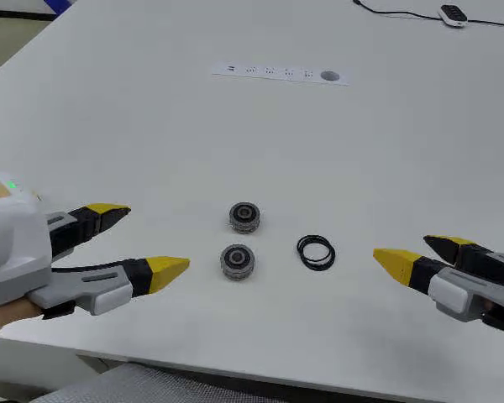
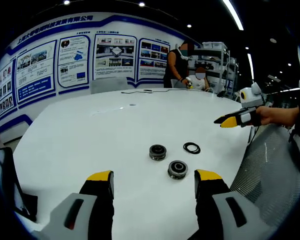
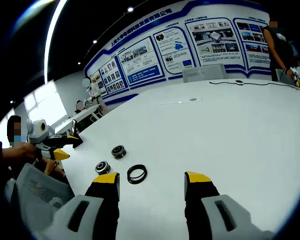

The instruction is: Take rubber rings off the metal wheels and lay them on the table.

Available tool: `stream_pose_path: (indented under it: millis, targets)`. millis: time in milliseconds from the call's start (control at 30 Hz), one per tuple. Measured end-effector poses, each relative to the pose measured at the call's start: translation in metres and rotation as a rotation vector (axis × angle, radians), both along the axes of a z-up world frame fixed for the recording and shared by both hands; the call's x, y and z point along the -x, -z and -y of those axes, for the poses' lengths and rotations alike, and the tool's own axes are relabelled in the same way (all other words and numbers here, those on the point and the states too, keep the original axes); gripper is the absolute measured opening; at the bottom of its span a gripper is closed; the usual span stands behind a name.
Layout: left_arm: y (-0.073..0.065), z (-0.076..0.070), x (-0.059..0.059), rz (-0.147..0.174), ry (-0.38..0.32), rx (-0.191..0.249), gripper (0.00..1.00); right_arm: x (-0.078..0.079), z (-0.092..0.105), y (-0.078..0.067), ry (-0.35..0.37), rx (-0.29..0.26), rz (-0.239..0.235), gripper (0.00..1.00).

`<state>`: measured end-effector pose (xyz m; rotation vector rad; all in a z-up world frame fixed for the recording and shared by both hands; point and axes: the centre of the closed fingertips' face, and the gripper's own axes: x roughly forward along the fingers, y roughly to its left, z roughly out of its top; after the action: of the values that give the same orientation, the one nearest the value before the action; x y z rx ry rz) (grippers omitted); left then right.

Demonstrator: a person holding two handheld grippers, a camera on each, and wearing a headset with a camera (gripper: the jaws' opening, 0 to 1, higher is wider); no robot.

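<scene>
Two small metal wheels lie flat on the white table (image 1: 235,126): one farther (image 1: 244,216) (image 2: 157,152) (image 3: 118,151), one nearer (image 1: 237,261) (image 2: 177,169) (image 3: 102,167). To their right, black rubber rings (image 1: 316,251) (image 2: 192,147) (image 3: 137,173) rest loose on the table. My left gripper (image 1: 147,241) (image 2: 154,176) hovers left of the wheels, open and empty. At the right my right gripper (image 1: 420,250) (image 3: 151,178) is open and empty, a short way from the rings.
A white strip with small marks (image 1: 280,75) lies farther back on the table. A black cable and a small device (image 1: 454,14) sit at the far right corner. The near table edge runs just below both grippers. People stand beyond the far side (image 2: 182,62).
</scene>
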<state>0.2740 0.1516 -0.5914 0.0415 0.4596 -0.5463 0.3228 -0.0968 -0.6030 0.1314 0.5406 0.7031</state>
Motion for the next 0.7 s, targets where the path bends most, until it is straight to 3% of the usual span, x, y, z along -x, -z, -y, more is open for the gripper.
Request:
stream_pose_path:
  millis: [433,700]
  targets:
    - [0.0069,0.0082,0.0021,-0.016,0.036,0.005,0.73,0.005,-0.0046,0.0044,-0.029,0.044,0.004,0.58]
    - [0.0103,0.0089,0.0055,-0.027,0.052,-0.005,0.75,0.0048,-0.0064,0.0033,-0.026,0.026,-0.003,0.59]
